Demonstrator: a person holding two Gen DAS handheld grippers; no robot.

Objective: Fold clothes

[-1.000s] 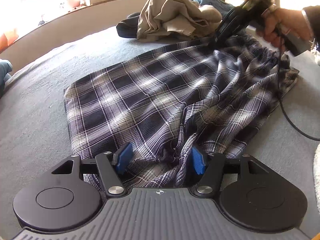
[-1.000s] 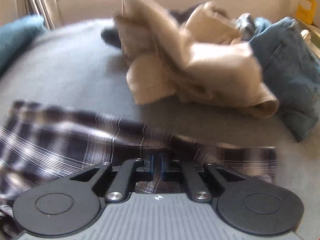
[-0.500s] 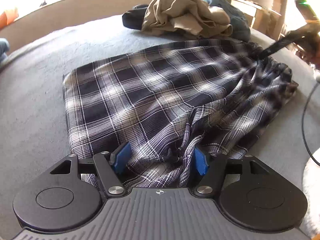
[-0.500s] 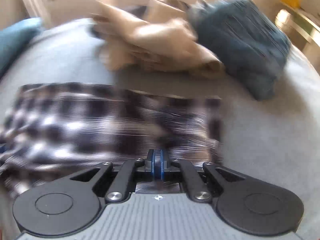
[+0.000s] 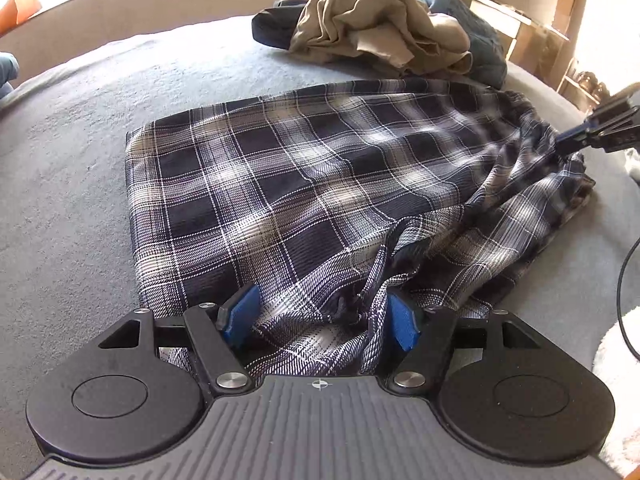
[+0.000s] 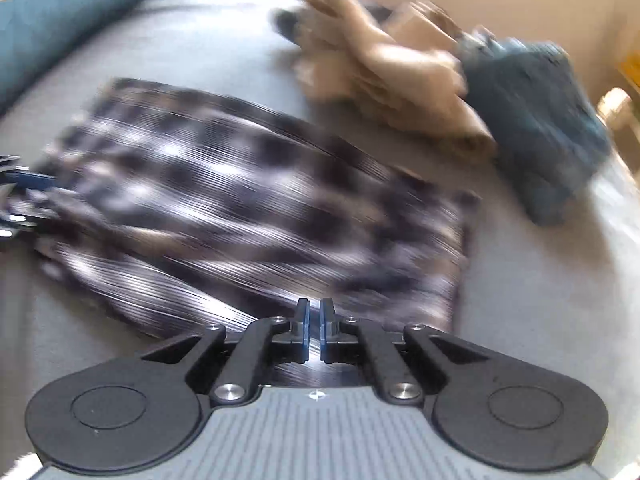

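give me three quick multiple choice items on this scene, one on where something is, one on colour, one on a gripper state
1. Where is the beige pile?
A. beyond the plaid garment
B. on top of it
C. under it

2. What colour are the left gripper pads?
A. red
B. blue
C. white

3. How is the left gripper?
A. shut on nothing
B. shut on the pile
C. open, with plaid cloth between its fingers

Answers:
1 A, grey surface shows between pile and garment.
2 B, both pads are blue.
3 C, the pads stand wide apart around bunched cloth.
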